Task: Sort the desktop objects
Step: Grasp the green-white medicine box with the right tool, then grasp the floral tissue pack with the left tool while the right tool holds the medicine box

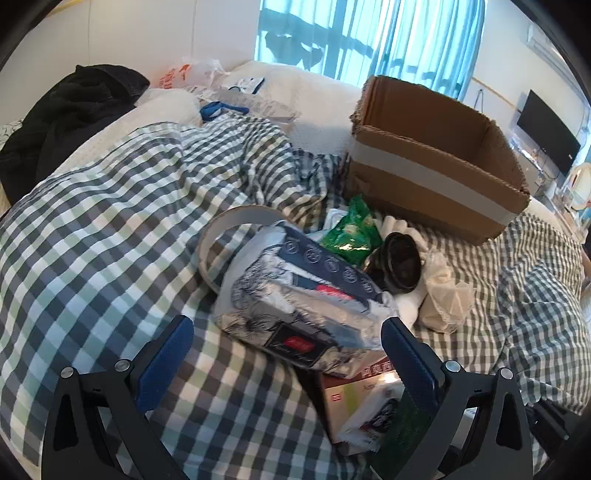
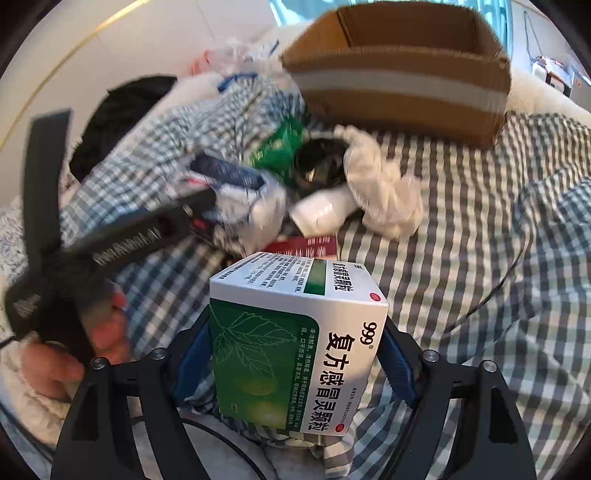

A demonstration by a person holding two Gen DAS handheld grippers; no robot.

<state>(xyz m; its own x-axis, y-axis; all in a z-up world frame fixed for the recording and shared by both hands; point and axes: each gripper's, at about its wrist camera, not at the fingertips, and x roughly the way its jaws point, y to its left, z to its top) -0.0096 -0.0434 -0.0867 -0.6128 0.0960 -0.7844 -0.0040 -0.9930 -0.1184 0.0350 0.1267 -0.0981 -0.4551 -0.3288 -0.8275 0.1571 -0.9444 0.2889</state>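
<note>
The right claw [image 2: 297, 354] grips a green and white medicine box [image 2: 295, 343]. The blue pads press against the box's two side faces, and the box stands between them with its printed face toward the camera. No earlier view is available to compare.

The left claw [image 1: 288, 354] is open. Its two blue pads stand well apart, and nothing is clamped between them. It hangs above a plastic-wrapped pack [image 1: 295, 295] with a dark blue print, which lies on the bed [image 1: 92, 221]. In the right wrist view, a hand [image 2: 74, 354] holds the left claw's black handle at the left edge.

The bed is covered by a checked blanket [image 2: 461, 221] in blue, green and white. The following things lie in a loose heap on it:

- the wrapped pack, resting partly on a flat red and white carton [image 1: 354, 398];
- a roll of wide tape [image 1: 236, 229], just behind the pack;
- a green foil bag [image 1: 351, 232], beside the pack;
- a dark round lid [image 1: 400, 264], touching the green bag;
- a crumpled cream cloth [image 1: 443, 291], to the right of the lid.

An open cardboard box [image 1: 436, 158] with a pale tape band stands on the bed behind the heap, near the green bag. A black garment [image 1: 66, 118] lies at the far left. A window with blue curtains [image 1: 369, 33] fills the background.
</note>
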